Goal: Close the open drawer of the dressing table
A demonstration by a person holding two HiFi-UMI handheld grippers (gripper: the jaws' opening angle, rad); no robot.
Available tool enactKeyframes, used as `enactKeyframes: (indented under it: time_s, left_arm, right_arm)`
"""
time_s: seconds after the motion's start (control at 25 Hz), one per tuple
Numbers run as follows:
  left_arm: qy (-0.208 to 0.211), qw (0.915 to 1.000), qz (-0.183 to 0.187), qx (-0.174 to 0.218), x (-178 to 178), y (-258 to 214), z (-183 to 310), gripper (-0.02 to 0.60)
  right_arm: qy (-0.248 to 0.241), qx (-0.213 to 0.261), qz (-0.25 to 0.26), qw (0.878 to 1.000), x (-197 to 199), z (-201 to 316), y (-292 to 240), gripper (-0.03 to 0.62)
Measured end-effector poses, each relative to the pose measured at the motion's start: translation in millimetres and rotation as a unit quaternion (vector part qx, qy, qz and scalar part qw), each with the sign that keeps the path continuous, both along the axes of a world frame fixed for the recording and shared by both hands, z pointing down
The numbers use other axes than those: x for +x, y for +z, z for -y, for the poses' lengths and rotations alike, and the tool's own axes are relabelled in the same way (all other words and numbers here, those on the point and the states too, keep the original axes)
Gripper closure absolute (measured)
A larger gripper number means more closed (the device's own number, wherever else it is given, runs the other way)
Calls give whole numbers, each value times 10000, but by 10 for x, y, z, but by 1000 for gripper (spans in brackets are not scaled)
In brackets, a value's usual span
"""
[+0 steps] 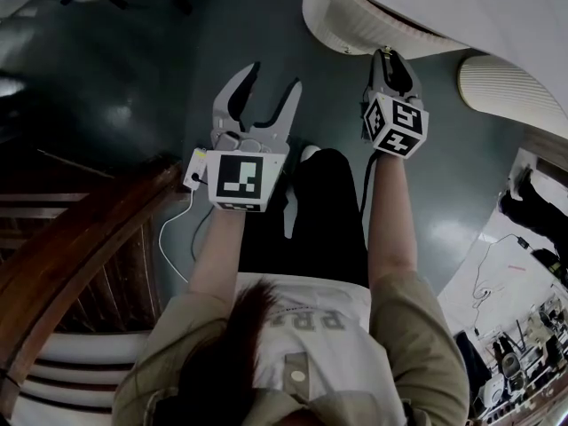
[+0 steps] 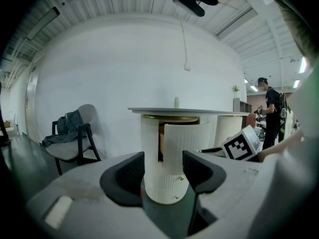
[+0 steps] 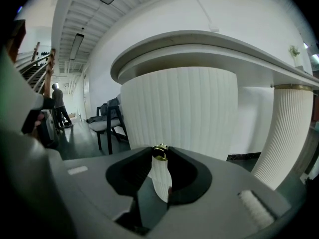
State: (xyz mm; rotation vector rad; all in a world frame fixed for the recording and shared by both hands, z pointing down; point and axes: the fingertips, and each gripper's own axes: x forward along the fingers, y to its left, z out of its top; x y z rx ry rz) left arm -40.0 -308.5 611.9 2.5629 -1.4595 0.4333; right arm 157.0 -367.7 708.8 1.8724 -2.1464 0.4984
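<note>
The white ribbed dressing table point(image 2: 189, 111) stands ahead of me, and its curved drawer point(image 2: 183, 144) stands out from the round body with a dark gap beside it. In the right gripper view the drawer's ribbed front point(image 3: 179, 111) fills the picture. My right gripper point(image 3: 160, 156) is shut on the drawer's small gold knob point(image 3: 160, 152). From the head view the right gripper point(image 1: 388, 56) reaches the drawer front point(image 1: 355, 27). My left gripper point(image 1: 273, 82) hangs open over the dark floor, with nothing between its fingers point(image 2: 124, 176).
A chair draped with clothes point(image 2: 70, 138) stands left of the table, and a person point(image 2: 271, 114) stands at the right. A wooden stair railing point(image 1: 80, 247) runs at my left. A white cable point(image 1: 173, 238) hangs from the left gripper. Another ribbed table leg point(image 3: 286, 133) stands at right.
</note>
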Motion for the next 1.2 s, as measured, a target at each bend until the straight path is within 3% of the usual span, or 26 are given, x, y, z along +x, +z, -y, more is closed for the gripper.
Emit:
enactKeyframes:
  time_s: [1.2]
  left_arm:
    - [-4,9999,-158,19,1,252,156,330]
  right_arm:
    - [122,79,-41,9999,119,536,-26,490]
